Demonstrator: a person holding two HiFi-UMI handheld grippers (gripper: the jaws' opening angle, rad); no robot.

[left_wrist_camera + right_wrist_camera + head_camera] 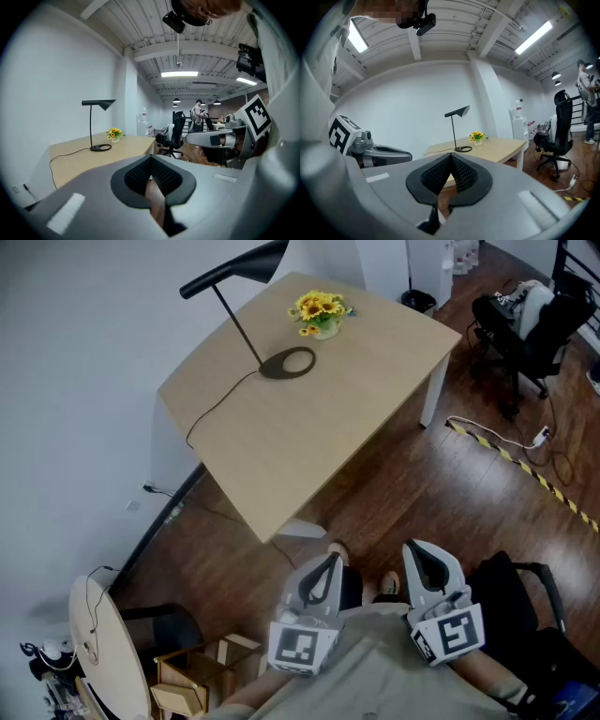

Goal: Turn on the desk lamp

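A black desk lamp (246,296) stands at the far side of a light wooden table (309,418), its round base (288,363) beside a pot of yellow flowers (321,315). The lamp (98,123) also shows in the left gripper view, and the lamp (457,129) in the right gripper view, unlit. Both grippers hang close to my body, well short of the table. My left gripper (329,565) is shut and holds nothing. My right gripper (419,557) is shut and empty too.
The lamp's cord (211,409) runs off the table's left edge. A black office chair (525,329) stands at the upper right, with cables and striped tape (520,465) on the wooden floor. Boxes and a round board (112,652) sit at the lower left. A person (198,114) stands far off.
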